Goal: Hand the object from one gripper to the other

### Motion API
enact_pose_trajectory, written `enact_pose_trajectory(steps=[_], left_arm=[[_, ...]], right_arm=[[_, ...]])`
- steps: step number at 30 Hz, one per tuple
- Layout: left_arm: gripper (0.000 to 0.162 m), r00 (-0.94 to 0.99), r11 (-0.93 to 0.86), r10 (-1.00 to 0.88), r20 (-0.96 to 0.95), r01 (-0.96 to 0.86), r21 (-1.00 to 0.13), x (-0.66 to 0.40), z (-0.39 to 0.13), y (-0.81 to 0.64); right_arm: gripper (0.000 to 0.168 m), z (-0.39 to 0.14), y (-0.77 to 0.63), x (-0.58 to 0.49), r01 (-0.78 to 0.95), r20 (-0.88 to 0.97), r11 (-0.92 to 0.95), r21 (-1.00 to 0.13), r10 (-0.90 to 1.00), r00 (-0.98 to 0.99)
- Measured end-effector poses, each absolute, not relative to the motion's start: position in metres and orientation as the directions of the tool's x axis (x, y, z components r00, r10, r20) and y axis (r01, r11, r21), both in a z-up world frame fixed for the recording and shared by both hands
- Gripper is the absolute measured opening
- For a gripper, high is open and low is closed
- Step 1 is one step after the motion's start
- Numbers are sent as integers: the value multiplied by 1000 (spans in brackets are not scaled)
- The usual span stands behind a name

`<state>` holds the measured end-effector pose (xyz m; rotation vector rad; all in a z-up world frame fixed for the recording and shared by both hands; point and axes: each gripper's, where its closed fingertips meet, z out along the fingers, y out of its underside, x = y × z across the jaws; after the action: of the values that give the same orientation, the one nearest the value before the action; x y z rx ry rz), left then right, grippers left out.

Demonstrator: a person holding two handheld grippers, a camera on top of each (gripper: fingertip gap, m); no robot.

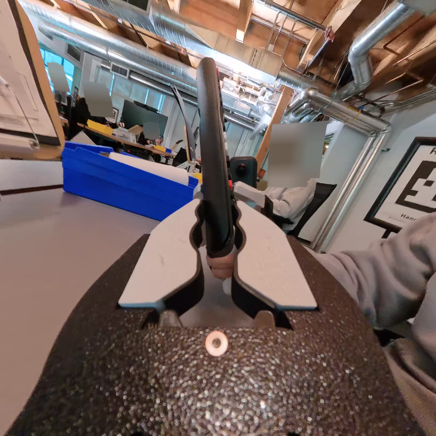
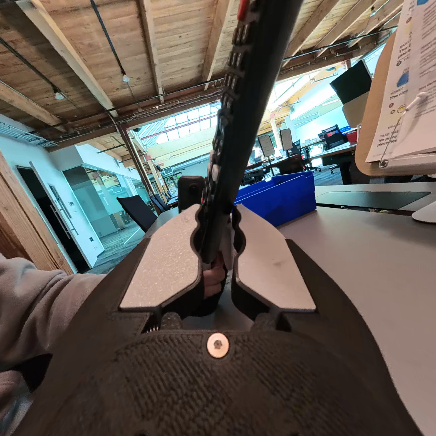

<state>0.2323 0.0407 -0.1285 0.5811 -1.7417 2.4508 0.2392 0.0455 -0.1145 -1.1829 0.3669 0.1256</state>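
One black remote control [image 1: 213, 151] stands upright between two grippers, the left gripper [image 1: 217, 212] and the right gripper [image 2: 215, 226], each with two white fingers. One blue bin [image 1: 122, 186] sits on one grey tabletop [image 1: 59, 236]. One small black camera [image 1: 243, 169] stands behind the remote. One framed black-and-white marker sign [image 1: 410, 186] leans at the wall. One grey sleeve [image 1: 377, 278] shows in each wrist view.
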Motion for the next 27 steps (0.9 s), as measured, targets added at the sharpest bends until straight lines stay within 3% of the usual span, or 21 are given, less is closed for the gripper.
enact_pose_trajectory(steps=[6,9,13,16,17,18,19,21,23,27], left_arm=[[27,-934,-286,-275,229,-148,-947,236,-131,43],[58,-874,-216,-457,164,-70,-974,252,-131,52],[82,-759,-64,-650,36,8,-998,263,-132,50],[83,-673,-14,-740,-8,27,-1000,264,-134,39],[80,-643,-17,-765,2,18,-1000,265,-136,38],[67,-616,-32,-788,15,16,-999,265,-135,41],[66,-586,-55,-810,27,30,-998,266,-132,46],[68,-535,-90,-843,60,31,-995,271,-129,59],[53,-567,-127,-819,88,30,-991,269,-125,61],[51,-637,-150,-764,104,19,-989,267,-121,61]], right_arm=[[21,-117,42,245,-176,-242,291,-940,-210,947],[21,-130,31,266,-8,-60,112,-994,-472,879],[21,-144,20,285,166,290,-243,-956,-683,670],[21,-153,37,279,223,438,-388,-894,-657,614],[21,-157,41,278,236,478,-428,-872,-647,594],[21,-160,43,279,259,532,-477,-840,-629,566],[21,-162,46,277,283,569,-506,-815,-603,560],[21,-164,51,274,293,577,-510,-809,-592,563],[21,-163,56,271,311,591,-513,-800,-583,558],[22,-160,58,267,362,586,-468,-806,-551,593]])
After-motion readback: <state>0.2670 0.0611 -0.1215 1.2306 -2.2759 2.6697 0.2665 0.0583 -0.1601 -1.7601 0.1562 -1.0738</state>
